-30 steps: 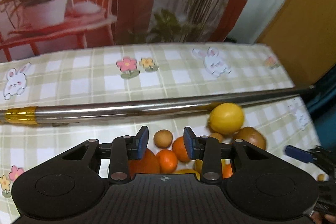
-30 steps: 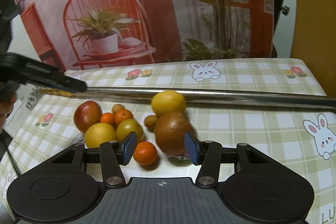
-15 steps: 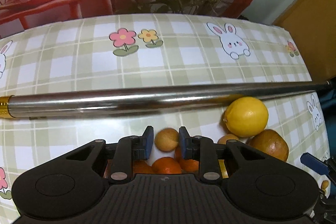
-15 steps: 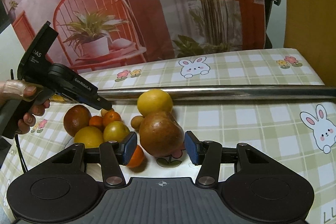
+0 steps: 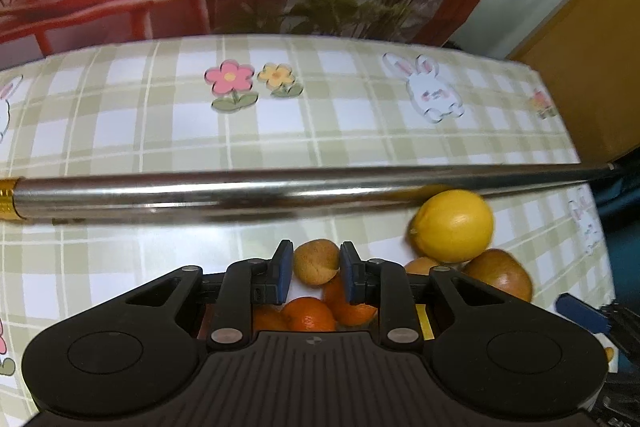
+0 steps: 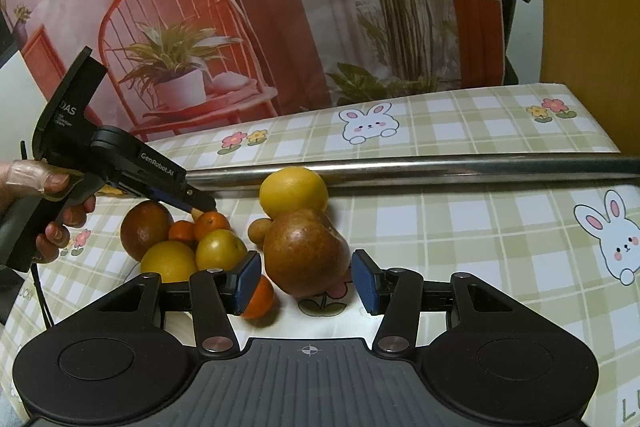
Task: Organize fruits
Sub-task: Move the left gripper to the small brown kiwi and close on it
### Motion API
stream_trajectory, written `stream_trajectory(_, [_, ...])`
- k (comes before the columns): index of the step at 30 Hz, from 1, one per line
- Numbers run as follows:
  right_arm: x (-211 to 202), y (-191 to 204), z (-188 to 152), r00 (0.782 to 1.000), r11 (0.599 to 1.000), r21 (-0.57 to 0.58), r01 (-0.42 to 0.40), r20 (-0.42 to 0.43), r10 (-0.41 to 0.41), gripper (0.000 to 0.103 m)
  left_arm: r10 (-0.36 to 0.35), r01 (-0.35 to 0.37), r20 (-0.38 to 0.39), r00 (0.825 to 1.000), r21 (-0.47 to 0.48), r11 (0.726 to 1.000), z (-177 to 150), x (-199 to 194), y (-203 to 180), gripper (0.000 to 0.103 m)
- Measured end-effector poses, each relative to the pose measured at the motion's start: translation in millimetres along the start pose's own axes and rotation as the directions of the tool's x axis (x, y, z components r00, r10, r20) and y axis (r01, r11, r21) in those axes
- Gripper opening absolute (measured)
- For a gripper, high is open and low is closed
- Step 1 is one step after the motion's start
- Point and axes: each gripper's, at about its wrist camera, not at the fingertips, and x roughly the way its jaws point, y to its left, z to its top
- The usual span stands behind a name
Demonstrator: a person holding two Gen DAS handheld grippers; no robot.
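Observation:
In the left wrist view my left gripper (image 5: 316,267) is shut on a small tan fruit (image 5: 316,261), its blue pads pressed on both sides. Oranges (image 5: 308,315) lie under it, and a yellow lemon (image 5: 452,227) and a big brown fruit (image 5: 498,273) sit to the right. The right wrist view shows my right gripper (image 6: 306,281) open, with the big brown fruit (image 6: 306,251) standing between its pads, which do not press on it. The left gripper (image 6: 196,205) reaches into the fruit pile from the left, held by a person's hand (image 6: 56,211).
A long steel rod (image 6: 440,167) lies across the checked tablecloth (image 6: 480,131) just behind the pile. The pile also holds a dark red fruit (image 6: 146,229), a yellow-orange one (image 6: 168,263), a yellow-green one (image 6: 220,251) and a small orange (image 6: 260,301).
My left gripper has sunk toward the pile and closed its jaws onto the small tan fruit. My right gripper has come closer to the big brown fruit, with its jaws equally wide.

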Motion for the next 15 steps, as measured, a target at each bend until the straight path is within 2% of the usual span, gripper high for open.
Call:
stream_trajectory(6, [1.5, -4.6, -1.6, 1.0, 1.0, 0.013, 0.001, -0.006, -0.001, 0.047, 0.002, -0.002, 0.016, 1.0, 0.013, 1.0, -2.0, -8.9, -1.8, 0.026])
stream_trajectory(15, [0.4, -4.2, -1.3, 1.0, 1.0, 0.013, -0.003, -0.005, 0.003, 0.047, 0.048, -0.047, -0.024, 0.999, 0.01, 0.999, -0.6, 10.9, -0.9, 0.026])
